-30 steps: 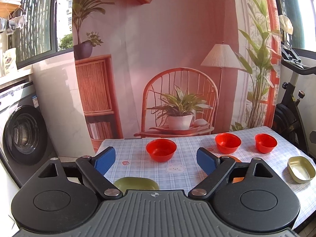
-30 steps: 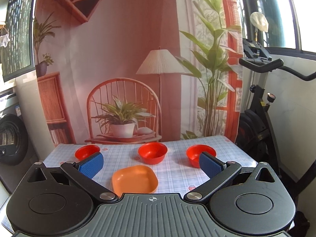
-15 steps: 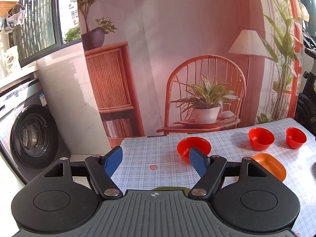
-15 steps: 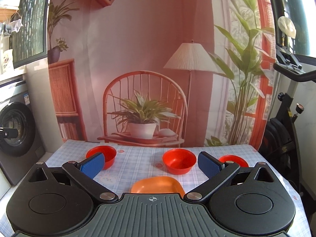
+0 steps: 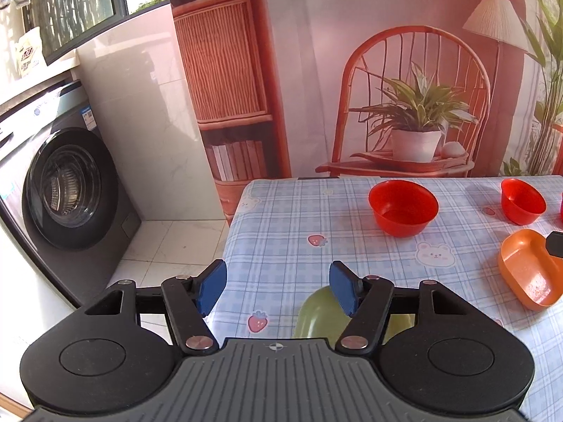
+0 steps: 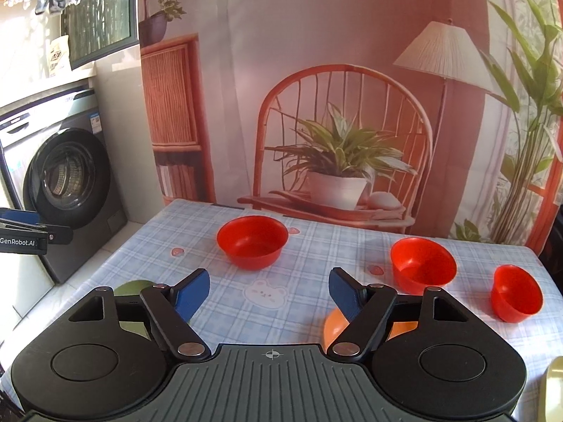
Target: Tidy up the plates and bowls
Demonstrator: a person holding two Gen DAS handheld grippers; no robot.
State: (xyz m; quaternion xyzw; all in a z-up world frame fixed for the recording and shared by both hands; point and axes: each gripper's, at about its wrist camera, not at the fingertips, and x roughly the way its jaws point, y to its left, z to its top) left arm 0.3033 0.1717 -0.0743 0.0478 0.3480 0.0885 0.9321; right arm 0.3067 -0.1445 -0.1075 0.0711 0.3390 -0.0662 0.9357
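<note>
Three red bowls stand on the checked tablecloth: a left one, a middle one and a small right one. Two of them show in the left wrist view. An orange plate lies near the front; in the right wrist view it sits under my right finger. A green plate lies partly hidden under my left gripper, which is open and empty above the table's left part. My right gripper is open and empty above the table's middle.
A washing machine stands on the floor left of the table. A printed backdrop hangs behind the table's far edge. A pale yellow dish edge shows at the front right. The left gripper's tip shows at the left.
Both grippers have swung left and tipped down toward the table. The green plate now sits under the left gripper's right finger, the orange plate under the right gripper's right finger.
</note>
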